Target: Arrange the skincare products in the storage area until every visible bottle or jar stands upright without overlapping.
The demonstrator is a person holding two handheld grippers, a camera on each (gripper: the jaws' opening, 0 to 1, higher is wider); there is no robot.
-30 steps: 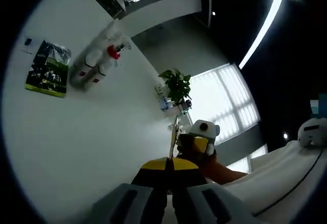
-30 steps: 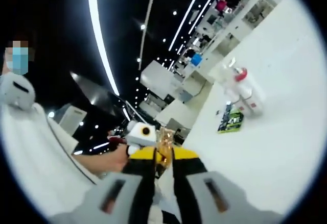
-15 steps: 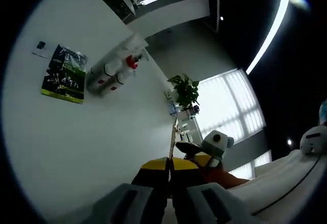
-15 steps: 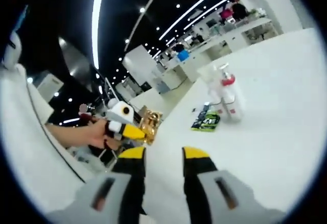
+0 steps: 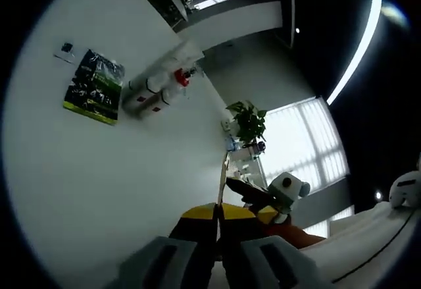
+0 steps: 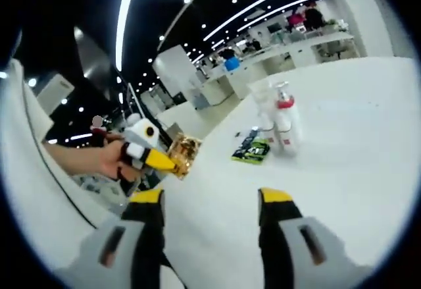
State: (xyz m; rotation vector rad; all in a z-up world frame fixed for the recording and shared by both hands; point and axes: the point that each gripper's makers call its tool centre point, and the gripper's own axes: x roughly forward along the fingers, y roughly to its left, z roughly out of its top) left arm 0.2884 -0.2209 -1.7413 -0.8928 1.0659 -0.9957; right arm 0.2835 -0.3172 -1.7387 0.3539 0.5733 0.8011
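Right gripper view: the gold sachet (image 6: 183,155), apparently pinched in the closed left gripper (image 6: 160,162), should be set clear of the bottles (image 6: 281,126), while the right gripper (image 6: 212,203) is held wide and empty.

white table (image 5: 99,170), potted plant (image 5: 248,119), window blinds (image 5: 302,141)

Left gripper (image 5: 218,211): jaws closed on thin flat packet (image 5: 223,178), seen edge-on, projecting forward. White table (image 5: 99,170) beyond. Two white pump bottles (image 5: 156,91), one red-collared, side by side, touching. Green-black sachet (image 5: 95,86) just beside them. Right gripper (image 5: 260,200) enters near packet. Potted plant (image 5: 248,119) by bright window (image 5: 296,144).
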